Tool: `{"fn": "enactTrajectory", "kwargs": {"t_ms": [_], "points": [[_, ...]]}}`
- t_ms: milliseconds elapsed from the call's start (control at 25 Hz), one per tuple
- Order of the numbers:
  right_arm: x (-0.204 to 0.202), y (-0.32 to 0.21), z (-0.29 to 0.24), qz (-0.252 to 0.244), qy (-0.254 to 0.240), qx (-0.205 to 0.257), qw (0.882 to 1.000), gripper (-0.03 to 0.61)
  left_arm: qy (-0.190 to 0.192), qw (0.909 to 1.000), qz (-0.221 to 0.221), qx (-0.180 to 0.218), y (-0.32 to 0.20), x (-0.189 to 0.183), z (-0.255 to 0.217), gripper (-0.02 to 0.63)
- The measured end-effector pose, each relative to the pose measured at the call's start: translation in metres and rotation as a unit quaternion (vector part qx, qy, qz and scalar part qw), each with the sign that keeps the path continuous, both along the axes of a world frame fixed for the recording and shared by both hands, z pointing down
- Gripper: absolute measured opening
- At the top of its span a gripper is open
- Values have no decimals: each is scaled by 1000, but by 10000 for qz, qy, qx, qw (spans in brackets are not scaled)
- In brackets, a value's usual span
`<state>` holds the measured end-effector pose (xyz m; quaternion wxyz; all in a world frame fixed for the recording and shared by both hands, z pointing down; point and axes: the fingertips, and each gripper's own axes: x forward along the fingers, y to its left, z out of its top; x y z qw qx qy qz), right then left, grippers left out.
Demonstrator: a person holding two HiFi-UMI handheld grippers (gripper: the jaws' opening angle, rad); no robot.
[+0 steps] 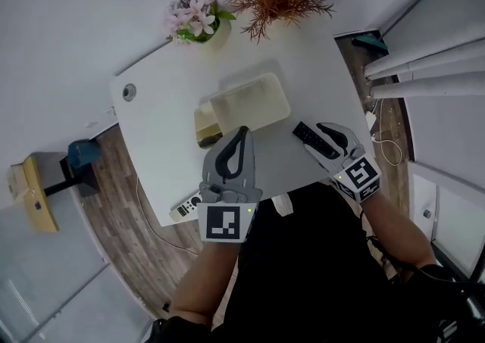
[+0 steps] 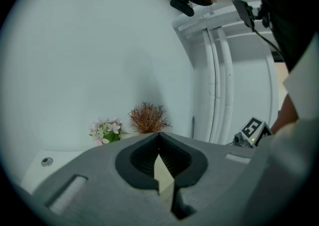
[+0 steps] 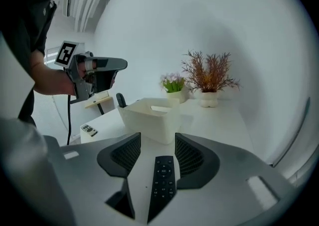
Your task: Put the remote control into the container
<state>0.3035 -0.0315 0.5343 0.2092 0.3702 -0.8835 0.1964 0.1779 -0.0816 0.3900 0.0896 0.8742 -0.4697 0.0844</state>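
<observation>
The black remote control (image 3: 163, 180) lies flat on the white surface (image 1: 167, 107), just beside the cream container (image 3: 149, 122) and on its right in the head view. The right tool (image 3: 157, 145) is spread wide, with the remote's upper half between its jaws. The pads stand clear of both long edges, so nothing is pinched yet. The left tool (image 2: 159, 137) is pressed together and empty, raised over the near edge of the surface.

The remote looks like a slim, stiff plastic bar, so it is likely light and unlikely to flex or crack under a moderate squeeze. Its smooth sides may slip, so the best hold is across its narrow width near the middle, where it balances.

Its buttons carry pale marks, probably symbols, too small to read. A second, white remote (image 1: 186, 207) lies at the surface's near-left edge, its print also illegible. No brand shows anywhere.
</observation>
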Motion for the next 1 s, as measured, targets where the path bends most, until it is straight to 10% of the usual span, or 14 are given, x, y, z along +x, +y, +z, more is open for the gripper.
{"fn": "enactTrajectory", "kwargs": {"t_ms": [1000], "points": [[-8, -2, 103, -478, 938, -963, 9898, 221, 69, 9966, -629, -525, 9, -20, 61, -2]]}}
